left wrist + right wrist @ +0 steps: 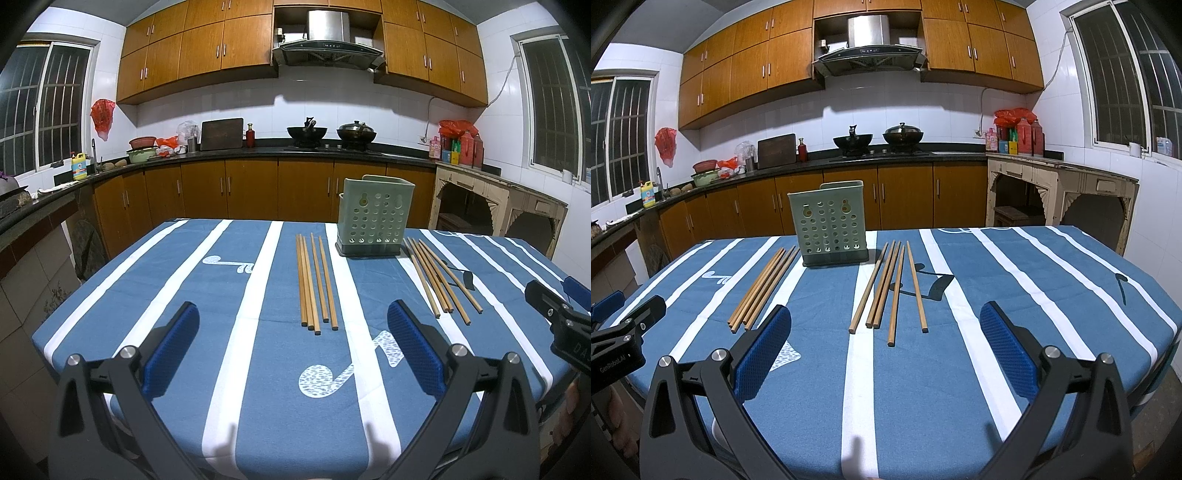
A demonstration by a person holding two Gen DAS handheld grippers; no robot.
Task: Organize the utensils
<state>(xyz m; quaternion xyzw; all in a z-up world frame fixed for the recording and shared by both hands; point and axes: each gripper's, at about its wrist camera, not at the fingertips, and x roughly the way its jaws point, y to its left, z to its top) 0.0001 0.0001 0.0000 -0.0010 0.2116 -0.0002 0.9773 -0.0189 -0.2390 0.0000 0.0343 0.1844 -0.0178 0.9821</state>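
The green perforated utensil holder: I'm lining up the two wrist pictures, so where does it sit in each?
Left wrist view: green holder stands right of centre, at the table's far edge.
Right wrist view: green holder stands left of centre, between the two chopstick groups.
Shared landmark: the range hood on the back wall.

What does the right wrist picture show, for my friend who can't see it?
Two bunches of wooden chopsticks lie flat on a blue-and-white striped tablecloth, the left bunch and the right bunch on either side of an upright green holder with holes. The open right tongs hover in front, holding nothing, with a kitchen behind.
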